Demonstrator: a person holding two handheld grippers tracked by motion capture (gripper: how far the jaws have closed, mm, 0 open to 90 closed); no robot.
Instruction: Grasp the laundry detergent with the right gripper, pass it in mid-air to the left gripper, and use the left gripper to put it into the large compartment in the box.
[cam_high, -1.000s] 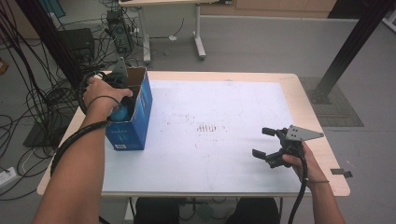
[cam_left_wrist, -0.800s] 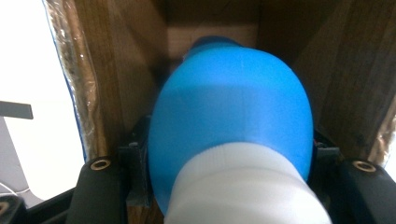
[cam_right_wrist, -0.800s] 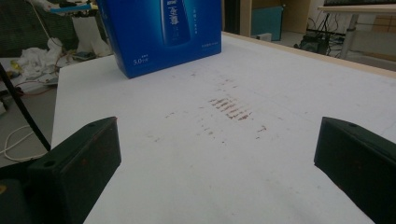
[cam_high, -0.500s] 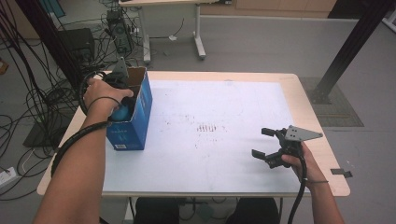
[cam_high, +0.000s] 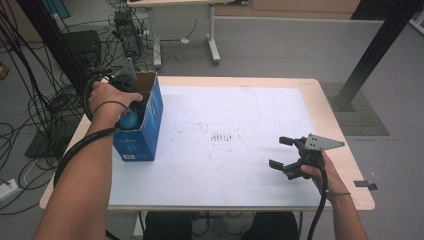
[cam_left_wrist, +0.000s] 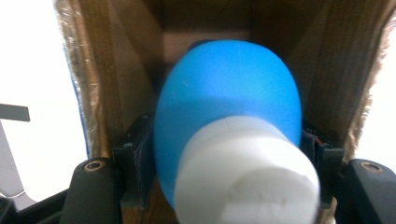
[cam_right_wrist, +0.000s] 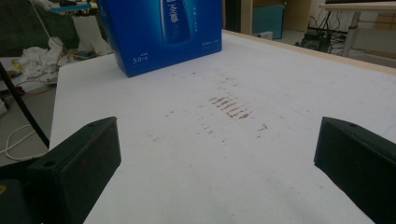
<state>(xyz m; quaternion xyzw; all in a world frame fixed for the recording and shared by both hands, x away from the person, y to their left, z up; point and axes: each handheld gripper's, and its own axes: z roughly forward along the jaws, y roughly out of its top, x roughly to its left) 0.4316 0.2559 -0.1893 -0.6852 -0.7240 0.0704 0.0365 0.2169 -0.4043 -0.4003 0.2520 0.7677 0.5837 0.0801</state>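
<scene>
At the left of the high view a blue cardboard box (cam_high: 141, 125) stands on the white table (cam_high: 240, 115), its top open. The person's left hand (cam_high: 107, 100) is over that opening, pushing the left gripper (cam_high: 131, 107) down into it. In the left gripper view the jaws are pinched on either side of a blue bottle (cam_left_wrist: 229, 107) with a white cap (cam_left_wrist: 247, 177); the cap sits at the lower middle of the frame, nearest the camera, and the bottle's blue body points away into the brown cardboard interior of the box. A bit of the bottle's blue shows just under the hand in the high view too.

Toward the lower right of the high view the right hand (cam_high: 320, 172) holds the right gripper (cam_high: 280, 152) just above the table, well apart from the box. Its jaws stand spread wide with nothing between them, and in the right gripper view they frame bare tabletop with a patch of reddish-brown smudges (cam_right_wrist: 231, 109) in the middle of the frame. The box's printed blue face (cam_right_wrist: 163, 32) shows at the upper left of that view.
</scene>
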